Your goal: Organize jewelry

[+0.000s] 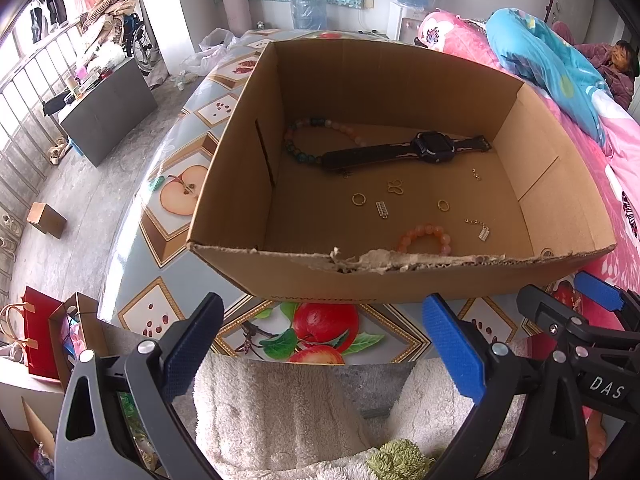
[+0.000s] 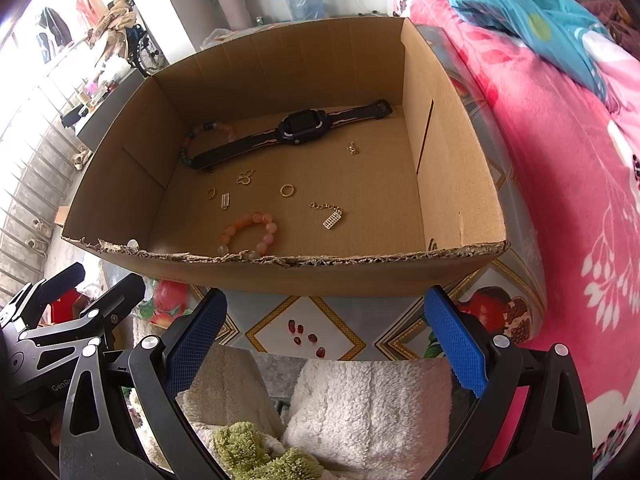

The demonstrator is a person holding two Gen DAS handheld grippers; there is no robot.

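Note:
An open cardboard box [image 1: 400, 276] [image 2: 320, 272] stands on the fruit-patterned table. Inside lie a black watch [image 1: 432, 147] [image 2: 304, 125], a multicoloured bead bracelet [image 1: 298, 136] [image 2: 192, 138], an orange bead bracelet [image 1: 424, 238] [image 2: 250, 232], gold rings [image 1: 359, 199] [image 2: 287, 190], a clover charm [image 1: 395, 187] [image 2: 245, 177], small silver pendants [image 1: 382, 209] [image 2: 332, 221] and an earring [image 1: 476, 174] [image 2: 352, 148]. My left gripper [image 1: 324, 344] hangs open in front of the box's near wall, holding nothing. My right gripper [image 2: 326, 340] is open likewise, beside it.
A bed with a pink blanket [image 2: 560, 160] and blue quilt [image 1: 552, 64] borders the table's right side. A person [image 1: 618, 68] lies at the far end. A grey cabinet [image 1: 108, 108], small box [image 1: 46, 220] and gift bags [image 1: 40, 332] stand on the floor to the left. White fleece trousers [image 2: 360, 400] show below.

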